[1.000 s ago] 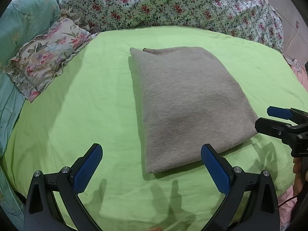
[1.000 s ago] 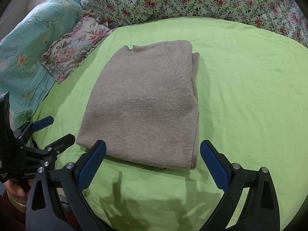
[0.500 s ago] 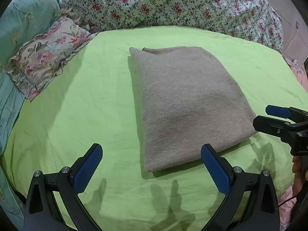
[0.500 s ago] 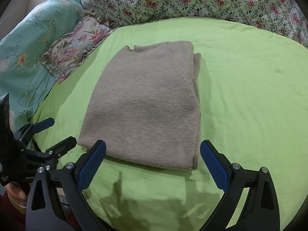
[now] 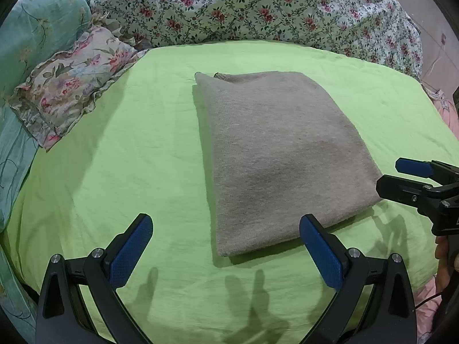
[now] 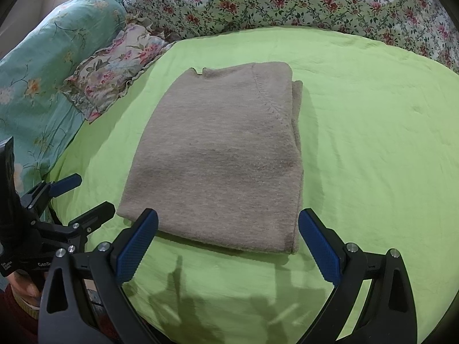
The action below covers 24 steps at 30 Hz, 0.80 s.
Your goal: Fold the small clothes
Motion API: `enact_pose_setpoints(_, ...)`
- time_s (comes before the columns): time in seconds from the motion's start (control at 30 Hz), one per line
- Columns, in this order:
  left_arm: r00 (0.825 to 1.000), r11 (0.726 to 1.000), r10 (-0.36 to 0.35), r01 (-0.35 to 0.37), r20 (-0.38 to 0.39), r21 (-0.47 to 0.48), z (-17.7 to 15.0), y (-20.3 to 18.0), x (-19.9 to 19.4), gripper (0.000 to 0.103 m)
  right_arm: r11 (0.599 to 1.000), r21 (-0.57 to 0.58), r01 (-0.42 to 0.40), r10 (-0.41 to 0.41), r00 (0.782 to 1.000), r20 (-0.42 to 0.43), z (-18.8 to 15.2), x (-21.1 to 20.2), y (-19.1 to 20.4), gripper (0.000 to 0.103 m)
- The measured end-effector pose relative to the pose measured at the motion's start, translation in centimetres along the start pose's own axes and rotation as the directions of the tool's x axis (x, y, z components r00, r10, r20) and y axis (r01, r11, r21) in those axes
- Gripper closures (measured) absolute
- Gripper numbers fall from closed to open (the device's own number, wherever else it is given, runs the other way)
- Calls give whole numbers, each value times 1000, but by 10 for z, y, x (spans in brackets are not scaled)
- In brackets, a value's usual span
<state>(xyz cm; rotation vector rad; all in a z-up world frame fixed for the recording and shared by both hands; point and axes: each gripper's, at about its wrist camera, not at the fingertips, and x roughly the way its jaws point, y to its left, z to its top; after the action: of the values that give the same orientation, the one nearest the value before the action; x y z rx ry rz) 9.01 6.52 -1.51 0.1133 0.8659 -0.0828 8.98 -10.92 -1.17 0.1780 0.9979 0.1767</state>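
Observation:
A grey knitted garment (image 5: pixel 281 154) lies folded in a neat rectangle on the green sheet (image 5: pixel 129 172); it also shows in the right wrist view (image 6: pixel 221 157). My left gripper (image 5: pixel 226 252) is open and empty, just short of the garment's near edge. My right gripper (image 6: pixel 228 246) is open and empty, also at the near edge, its left pad over the cloth's corner. The right gripper shows at the right of the left wrist view (image 5: pixel 416 180), and the left gripper at the left of the right wrist view (image 6: pixel 71 197).
A frilled floral pillow (image 5: pixel 68 86) lies at the left of the green sheet. A teal floral pillow (image 6: pixel 37 86) sits behind it. A floral quilt (image 5: pixel 258 8) is bunched along the far side. Pink bedding (image 5: pixel 447 111) shows at the right edge.
Both grippers have drawn back slightly from the garment and stay open. The garment has not moved.

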Motion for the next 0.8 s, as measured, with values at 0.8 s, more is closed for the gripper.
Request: enact_pose_setpoints(0.8, 1000, 1000, 11, -11, 5, -12, -1, -1, -3, 1, 1000, -3, -3, 3, 1000, 2, 1, -2, 0, 5)
